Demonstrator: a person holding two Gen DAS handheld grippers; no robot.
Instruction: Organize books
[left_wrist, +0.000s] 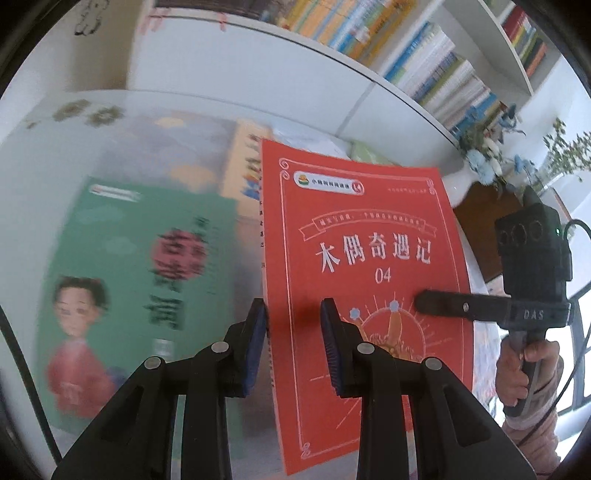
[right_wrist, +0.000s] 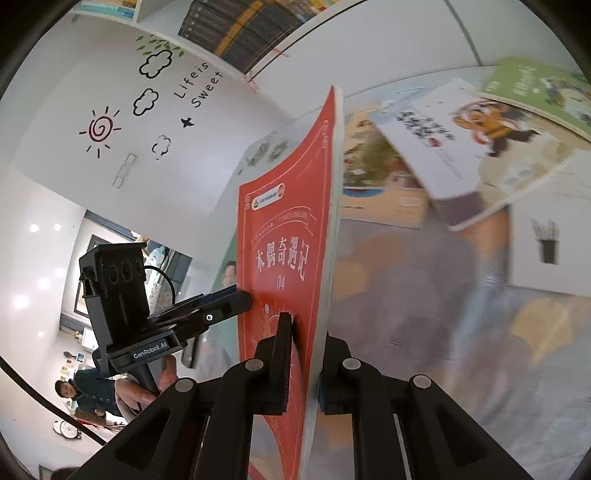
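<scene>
Two grippers pinch the red book (left_wrist: 362, 258) by opposite edges: left gripper (left_wrist: 293, 347) fingers at its spine, right gripper (right_wrist: 304, 354) fingers closed on the fore-edge, above the tabletop (right_wrist: 424, 332).

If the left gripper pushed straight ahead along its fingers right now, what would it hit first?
Nothing new at first: the left gripper is already shut on the spine edge of the red book, so the book goes with it. Beyond lies the yellow book on the table, probably next, though depth is unclear.
</scene>
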